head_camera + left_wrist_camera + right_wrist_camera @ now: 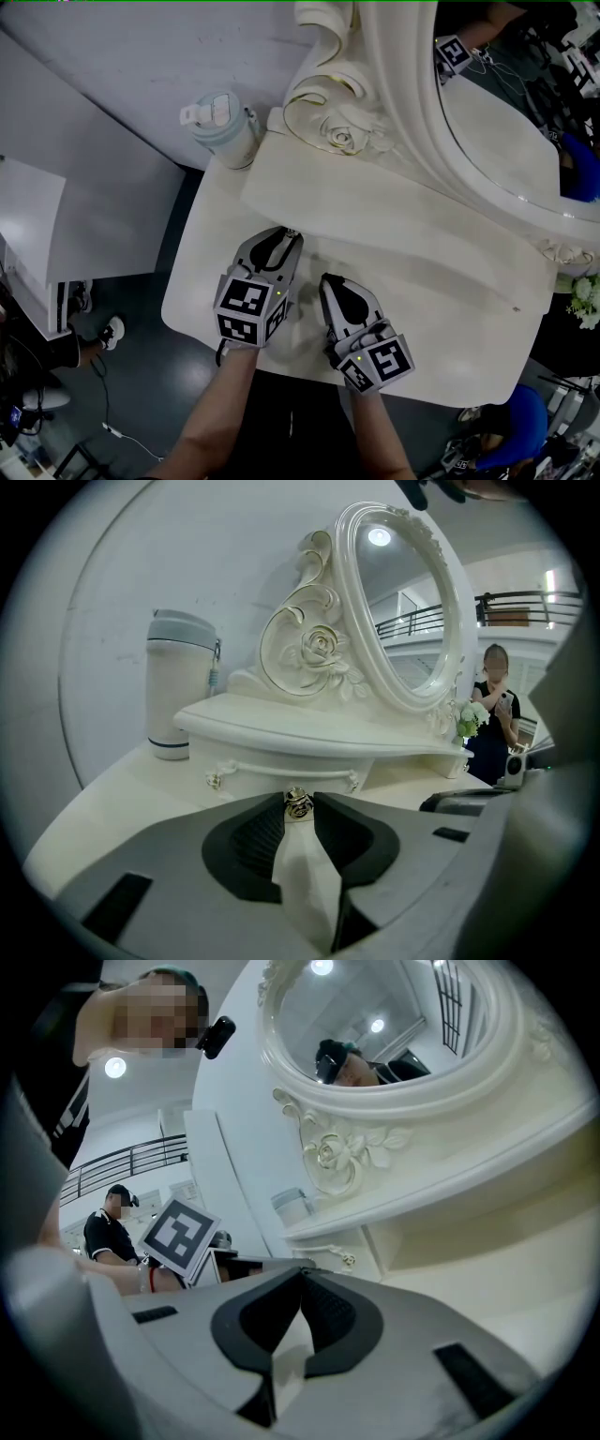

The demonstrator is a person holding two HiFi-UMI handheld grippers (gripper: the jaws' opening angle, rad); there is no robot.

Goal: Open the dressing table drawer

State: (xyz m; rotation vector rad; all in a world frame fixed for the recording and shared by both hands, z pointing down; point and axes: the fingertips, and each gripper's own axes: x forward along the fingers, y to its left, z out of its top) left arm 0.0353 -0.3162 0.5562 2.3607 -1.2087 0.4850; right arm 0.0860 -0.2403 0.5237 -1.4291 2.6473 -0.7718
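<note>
Left gripper [285, 234]: my jaws are clamped on the drawer's small gold knob [298, 803], held right at their tips.
Drawer [281, 772]: straight ahead of my left gripper, under the shelf that carries the mirror [403, 602].
Right gripper [329, 281]: my jaws are together and empty, low over the bench [441, 319], just beside the left one.
Bottle [223, 127]: back left corner, well apart from both grippers.
</note>
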